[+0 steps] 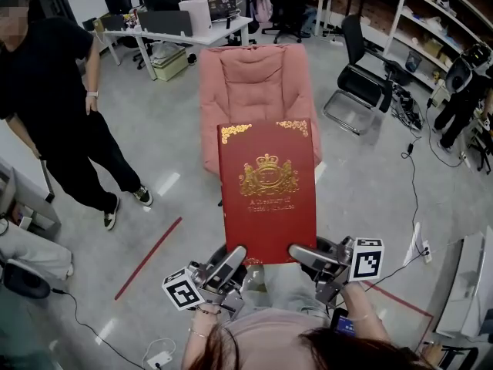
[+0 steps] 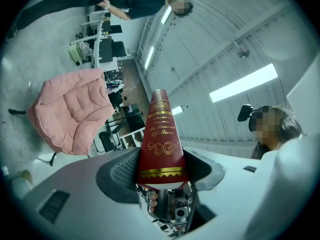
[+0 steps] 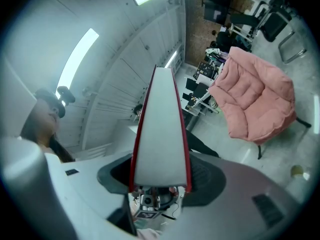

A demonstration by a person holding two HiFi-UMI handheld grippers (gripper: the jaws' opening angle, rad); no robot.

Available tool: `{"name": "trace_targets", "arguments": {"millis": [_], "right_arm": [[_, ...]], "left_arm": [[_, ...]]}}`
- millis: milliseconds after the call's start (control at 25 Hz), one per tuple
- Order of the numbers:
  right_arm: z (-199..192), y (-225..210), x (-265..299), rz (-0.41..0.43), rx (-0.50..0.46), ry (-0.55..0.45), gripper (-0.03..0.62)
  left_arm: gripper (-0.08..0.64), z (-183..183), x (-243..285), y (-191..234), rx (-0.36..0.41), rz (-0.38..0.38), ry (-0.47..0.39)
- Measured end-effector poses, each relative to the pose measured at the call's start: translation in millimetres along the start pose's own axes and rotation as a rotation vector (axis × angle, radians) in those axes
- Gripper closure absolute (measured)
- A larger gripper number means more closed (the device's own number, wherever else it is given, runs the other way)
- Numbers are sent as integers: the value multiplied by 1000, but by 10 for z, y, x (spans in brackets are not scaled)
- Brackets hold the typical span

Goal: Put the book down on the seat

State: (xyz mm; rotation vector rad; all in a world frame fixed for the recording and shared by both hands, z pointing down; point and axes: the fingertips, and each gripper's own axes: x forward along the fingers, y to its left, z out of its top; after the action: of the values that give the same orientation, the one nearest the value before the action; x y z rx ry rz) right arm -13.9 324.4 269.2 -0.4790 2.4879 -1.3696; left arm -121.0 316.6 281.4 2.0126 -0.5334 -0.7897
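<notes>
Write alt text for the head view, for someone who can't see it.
A red book with gold print is held up, the left gripper and the right gripper each clamped on its near edge. Beyond it stands a pink chair; a person in black stands at the left.

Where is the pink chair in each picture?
Head view: pink armchair at top middle, beyond the red book.
Left gripper view: pink armchair at middle left.
Right gripper view: pink armchair at upper right.
Shared landmark: the red book, mid-picture in all three.
</notes>
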Motion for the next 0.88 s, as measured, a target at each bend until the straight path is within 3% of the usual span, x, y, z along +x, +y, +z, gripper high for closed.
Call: {"name": "trace_targets", "arguments": {"millis": [440, 880], "right_arm": [[636, -269, 319, 4, 24, 1, 334], [1203, -885, 514, -6, 54, 20, 334]], "left_arm": [[302, 477, 488, 272, -15, 30, 1], [301, 743, 1007, 878, -41, 58, -2]]}}
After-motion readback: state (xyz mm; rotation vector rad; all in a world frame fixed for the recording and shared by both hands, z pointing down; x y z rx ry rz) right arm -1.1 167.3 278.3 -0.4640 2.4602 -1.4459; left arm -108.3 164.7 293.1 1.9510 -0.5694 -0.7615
